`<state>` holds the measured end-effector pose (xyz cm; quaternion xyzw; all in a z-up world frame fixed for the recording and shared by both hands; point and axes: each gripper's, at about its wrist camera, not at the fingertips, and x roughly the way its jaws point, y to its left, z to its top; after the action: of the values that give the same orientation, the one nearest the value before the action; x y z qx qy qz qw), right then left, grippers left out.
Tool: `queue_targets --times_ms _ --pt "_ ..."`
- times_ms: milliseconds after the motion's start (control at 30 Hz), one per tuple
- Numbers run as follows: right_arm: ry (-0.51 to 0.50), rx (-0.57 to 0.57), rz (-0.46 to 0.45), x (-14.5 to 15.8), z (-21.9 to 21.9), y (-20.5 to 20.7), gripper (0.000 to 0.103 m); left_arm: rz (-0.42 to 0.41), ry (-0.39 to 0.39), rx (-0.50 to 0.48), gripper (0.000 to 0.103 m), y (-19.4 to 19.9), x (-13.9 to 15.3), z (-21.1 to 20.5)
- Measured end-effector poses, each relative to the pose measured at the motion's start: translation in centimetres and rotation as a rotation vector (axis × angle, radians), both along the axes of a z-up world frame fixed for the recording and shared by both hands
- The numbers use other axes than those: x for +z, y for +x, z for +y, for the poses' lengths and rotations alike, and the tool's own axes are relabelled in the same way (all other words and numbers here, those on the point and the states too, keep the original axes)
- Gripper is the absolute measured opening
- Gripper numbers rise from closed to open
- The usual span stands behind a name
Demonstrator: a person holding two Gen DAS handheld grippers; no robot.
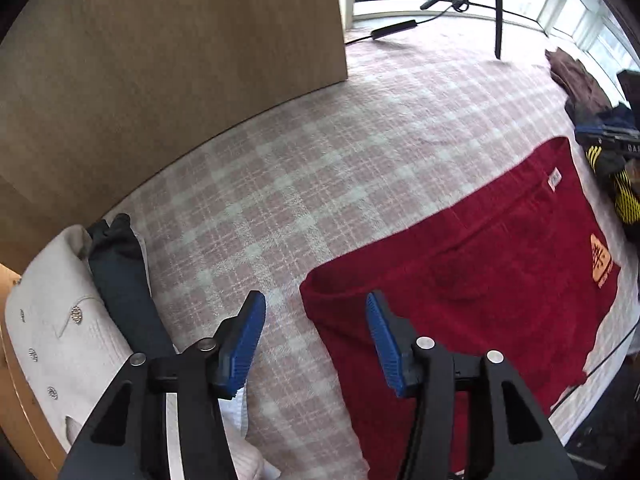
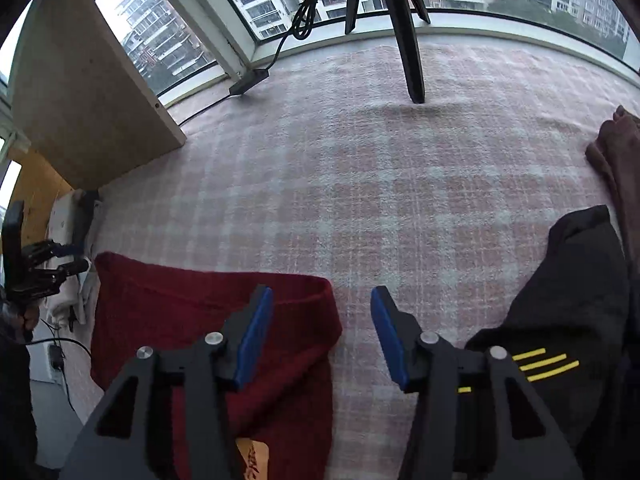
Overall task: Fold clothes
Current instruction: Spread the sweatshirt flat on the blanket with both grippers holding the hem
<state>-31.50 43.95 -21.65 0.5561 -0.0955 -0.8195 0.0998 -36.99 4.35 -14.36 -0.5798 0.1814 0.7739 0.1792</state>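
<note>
Fuzzy pink plaid blanket (image 1: 320, 184) carries your flat, nubby red sweater (image 1: 480, 280), over which your left gripper (image 1: 316, 320) and right gripper (image 2: 322, 320) hover, both spread wide and empty.

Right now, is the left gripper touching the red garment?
Cannot tell. In the left wrist view the open left gripper straddles the red garment edge, but height above the cloth isn't readable.

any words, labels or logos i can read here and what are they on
"DA": partial white letters on the dark garment at the right edge; the rest is cut off.
Orange logo patch on the red garment: characters too blurred to read.
White tag on the red garment: too small to read.
</note>
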Motion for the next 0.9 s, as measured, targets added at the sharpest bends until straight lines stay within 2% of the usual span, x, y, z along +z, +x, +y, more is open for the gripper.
queue_targets --times_ms 33,133,300,433,600,800,867,900 --pt "0.016 0.009 0.007 -0.1 0.0 0.6 0.051 0.005 0.000 -0.031 0.050 0.6 0.1 0.3" --pt "-0.038 0.081 0.043 0.2 -0.7 1.7 0.051 0.009 0.002 -0.122 0.050 2.0 0.0 1.5" --pt "0.043 0.290 0.036 0.0 -4.9 0.9 0.051 -0.039 -0.076 -0.304 0.051 1.0 -1.9 5.6" --pt "0.110 0.444 0.022 -0.5 -8.1 0.8 0.051 -0.064 -0.144 -0.412 0.054 0.7 -3.3 7.7" --pt "0.188 0.585 0.014 -1.1 -10.6 0.7 0.051 -0.118 -0.166 -0.449 0.054 1.0 -5.0 7.8" --pt "0.228 0.671 0.008 -1.7 -11.4 0.9 0.058 -0.136 -0.084 -0.412 0.052 0.6 -4.9 6.4" --pt "0.242 0.699 0.006 -1.9 -11.7 0.9 0.058 -0.128 -0.071 -0.406 0.045 0.6 -4.7 6.1" --pt "0.248 0.713 0.005 -2.0 -11.8 1.0 0.058 -0.125 -0.065 -0.404 0.034 0.6 -4.6 6.0"
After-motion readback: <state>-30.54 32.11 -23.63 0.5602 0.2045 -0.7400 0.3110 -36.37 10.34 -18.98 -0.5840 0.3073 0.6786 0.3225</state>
